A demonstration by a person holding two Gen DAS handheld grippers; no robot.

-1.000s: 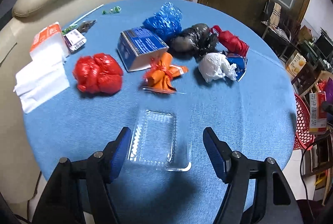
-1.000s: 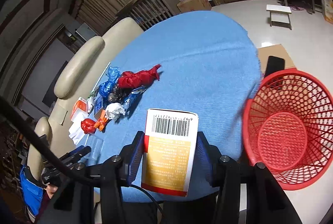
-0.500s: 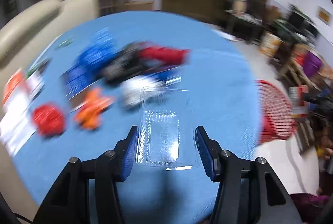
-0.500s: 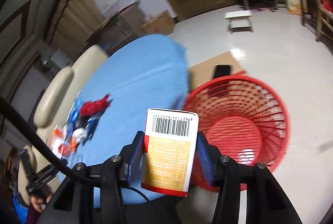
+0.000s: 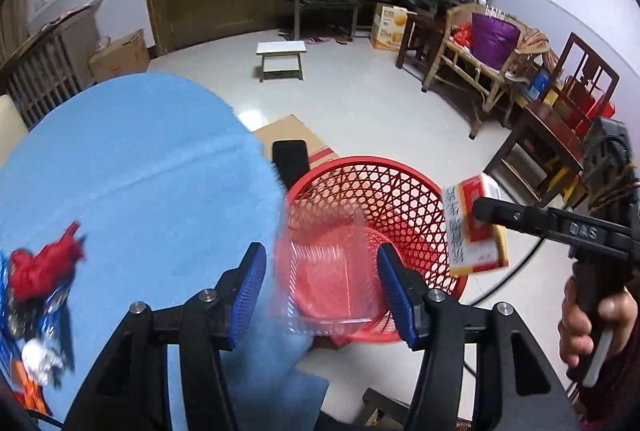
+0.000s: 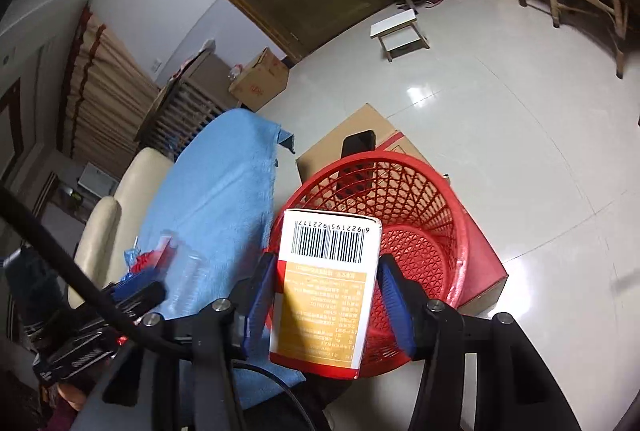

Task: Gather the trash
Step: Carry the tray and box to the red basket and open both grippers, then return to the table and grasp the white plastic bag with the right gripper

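Trash basket (image 5: 360, 161), mesh floor bare, stands beside the blue table (image 5: 140, 171). Your left gripper (image 5: 320, 251), jaws just opening, is spread off the clear tray (image 5: 320, 279), which lay on the table a second ago. Your right gripper (image 6: 326, 263), jaws easing too, pinches the barcode box (image 6: 328, 291) over the rim. Only the left view shows your hand (image 5: 592, 319).

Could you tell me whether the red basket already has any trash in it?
Empty, as far as shown: the red basket's lattice floor is bare. The carton and clear plastic tray are above it, between fingers.
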